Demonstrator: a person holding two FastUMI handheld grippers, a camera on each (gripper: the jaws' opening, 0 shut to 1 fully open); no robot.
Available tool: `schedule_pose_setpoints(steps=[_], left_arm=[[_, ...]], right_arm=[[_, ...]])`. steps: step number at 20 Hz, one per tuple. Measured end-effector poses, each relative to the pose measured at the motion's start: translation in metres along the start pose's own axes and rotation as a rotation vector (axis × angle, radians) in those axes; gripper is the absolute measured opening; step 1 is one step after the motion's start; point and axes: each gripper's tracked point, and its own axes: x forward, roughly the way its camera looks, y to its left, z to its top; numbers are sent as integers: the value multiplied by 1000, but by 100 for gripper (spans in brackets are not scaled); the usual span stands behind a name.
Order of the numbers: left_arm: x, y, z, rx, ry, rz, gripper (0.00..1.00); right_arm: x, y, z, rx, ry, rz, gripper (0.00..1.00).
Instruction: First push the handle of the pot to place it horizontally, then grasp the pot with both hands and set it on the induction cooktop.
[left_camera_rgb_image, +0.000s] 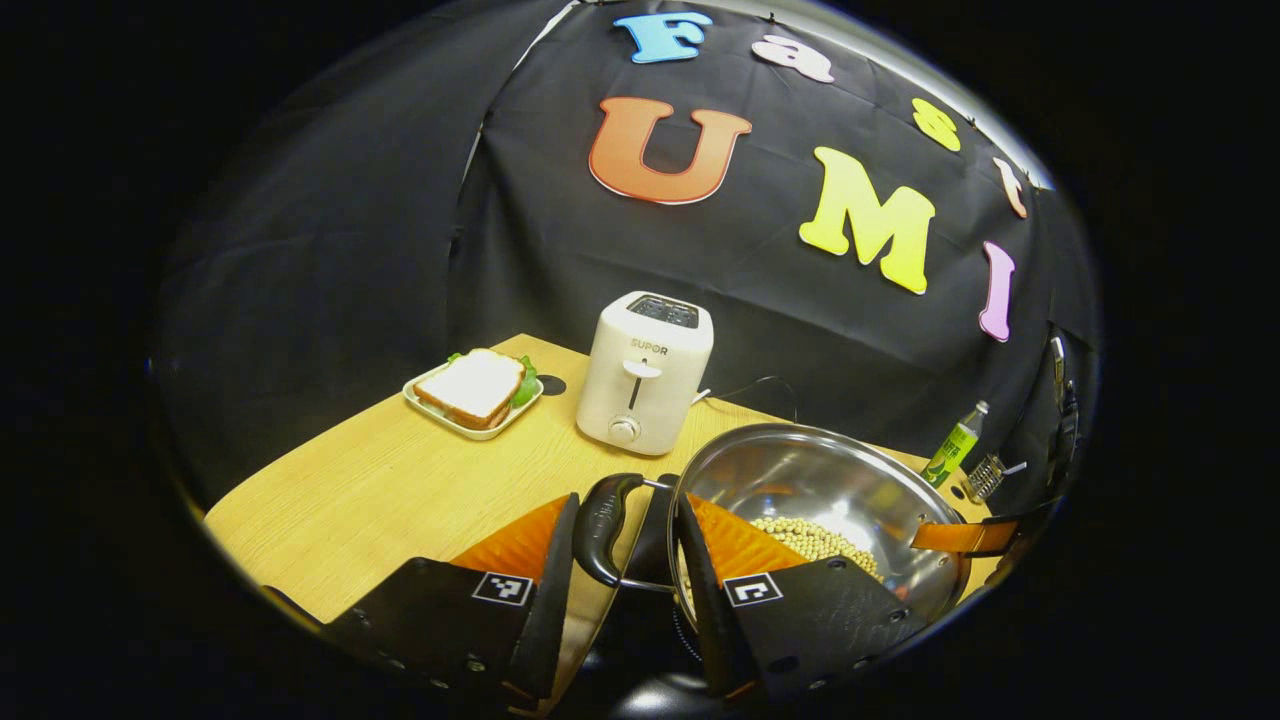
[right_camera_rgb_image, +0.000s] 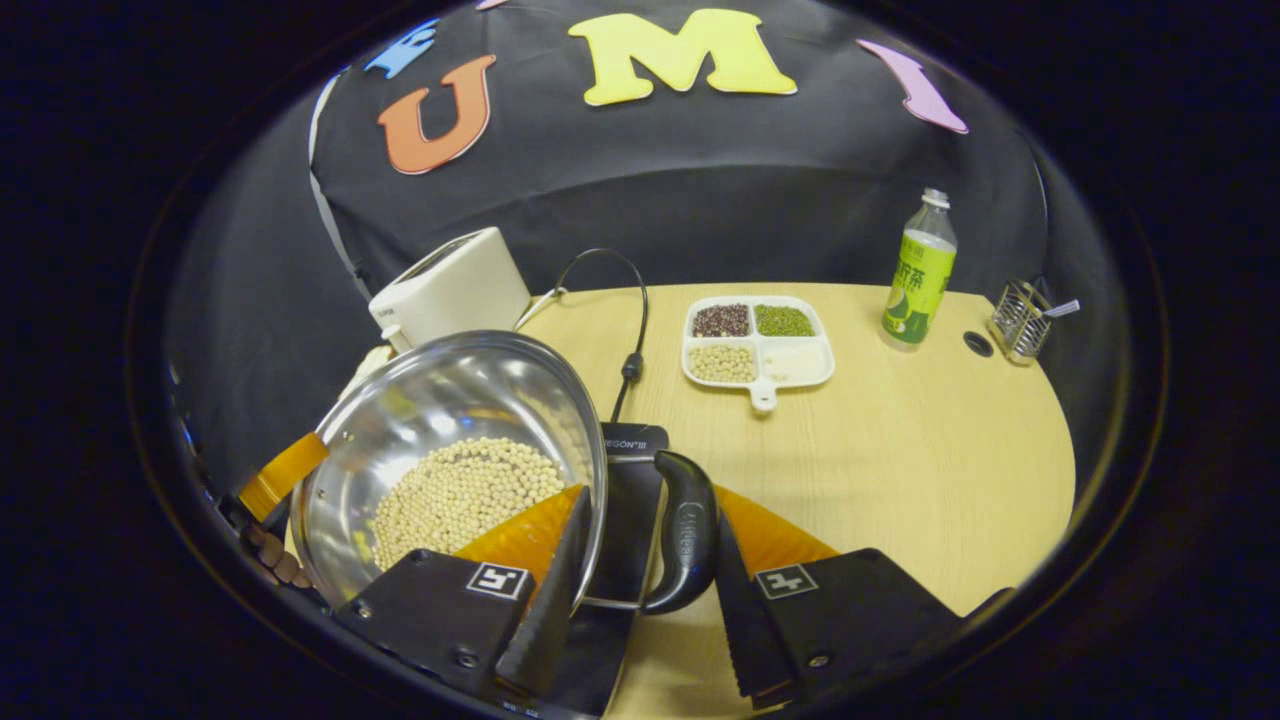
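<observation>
- On the wooden table (right_camera_rgb_image: 900, 450) stood a steel pot (left_camera_rgb_image: 830, 480) holding pale beans (right_camera_rgb_image: 460, 495), resting above a dark cooktop (right_camera_rgb_image: 630, 500) just beside the white toaster (left_camera_rgb_image: 645, 375).
- At the pot's one side, the left gripper (left_camera_rgb_image: 625, 535) had its fingers set around a black handle (left_camera_rgb_image: 600, 525), spread wide and not pressing.
- At the other side, the right gripper (right_camera_rgb_image: 650, 545) likewise straddled the second handle (right_camera_rgb_image: 690, 545), unclenched.
- Farther back lay a sandwich plate (left_camera_rgb_image: 475, 395), a divided tray (right_camera_rgb_image: 760, 345), a green bottle (right_camera_rgb_image: 918, 275).
</observation>
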Motion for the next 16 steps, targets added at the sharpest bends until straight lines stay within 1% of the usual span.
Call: schedule_pose_setpoints(steps=[3, 6, 7, 8, 9, 11, 12, 13, 14, 15, 16], left_arm=[[-1, 0, 0, 2, 16, -4, 55], [-1, 0, 0, 6, 43, -11, 56], [-1, 0, 0, 9, 49, -15, 47], [-1, 0, 0, 18, 57, -21, 57], [-1, 2, 1, 25, 61, -14, 57], [0, 7, 1, 33, 61, 5, 67], [0, 9, 1, 36, 63, 16, 75], [-1, 12, 1, 34, 65, 33, 78], [-4, 13, 2, 38, 65, 41, 87], [-5, 13, 4, 47, 55, 47, 90], [-8, 14, 6, 56, 46, 52, 80]], right_arm=[[2, 0, 1, -10, 5, -5, 68], [2, 0, 2, 5, -6, -15, 69], [3, 0, 3, 8, -10, -15, 68], [2, 1, 3, 16, -18, -11, 68], [4, 1, 4, 19, -29, 1, 69], [3, 2, 6, 39, -47, 33, 70], [2, 2, 7, 48, -57, 47, 70], [1, 1, 8, 59, -76, 57, 71], [-2, -2, 11, 74, -96, 56, 70], [-6, -3, 13, 90, -119, 66, 75], [-10, -3, 16, 101, -143, 81, 77]])
